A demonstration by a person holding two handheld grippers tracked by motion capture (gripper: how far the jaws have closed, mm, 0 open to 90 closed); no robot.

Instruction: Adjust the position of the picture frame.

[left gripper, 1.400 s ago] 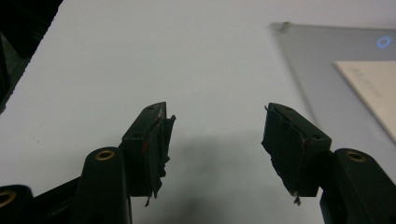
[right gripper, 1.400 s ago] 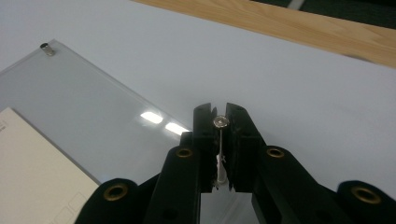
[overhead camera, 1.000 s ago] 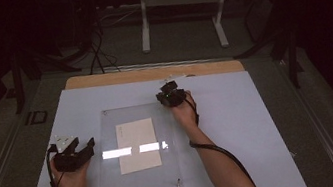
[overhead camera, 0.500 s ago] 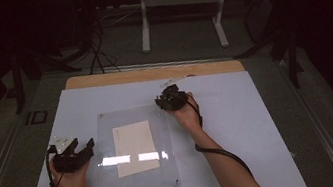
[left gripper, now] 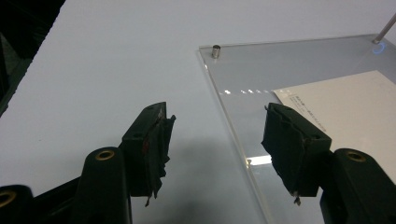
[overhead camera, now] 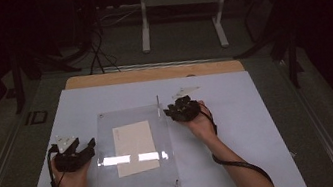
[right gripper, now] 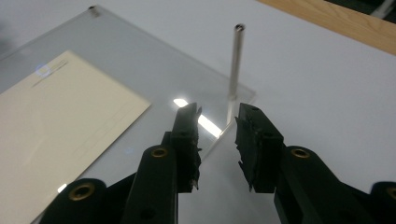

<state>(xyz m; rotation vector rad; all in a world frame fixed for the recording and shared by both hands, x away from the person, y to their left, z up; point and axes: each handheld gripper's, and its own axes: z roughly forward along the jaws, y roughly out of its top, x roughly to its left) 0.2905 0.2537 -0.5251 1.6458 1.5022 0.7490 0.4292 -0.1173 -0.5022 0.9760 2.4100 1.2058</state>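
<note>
Two tongs are empty: my right tongs [right gripper: 217, 116], slightly parted, face the upright metal pin [right gripper: 235, 65] at the acrylic sheet's [overhead camera: 137, 179] far corner, while my left tongs [left gripper: 217, 128], wide open, straddle its edge to steady it on the desk [overhead camera: 260, 124]

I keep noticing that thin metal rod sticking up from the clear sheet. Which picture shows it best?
The right gripper view: the metal rod stands upright, close and whole, at the clear sheet corner, just beyond the jaws. The high view shows it as a faint sliver; the left gripper view catches just a cropped bit.
</note>
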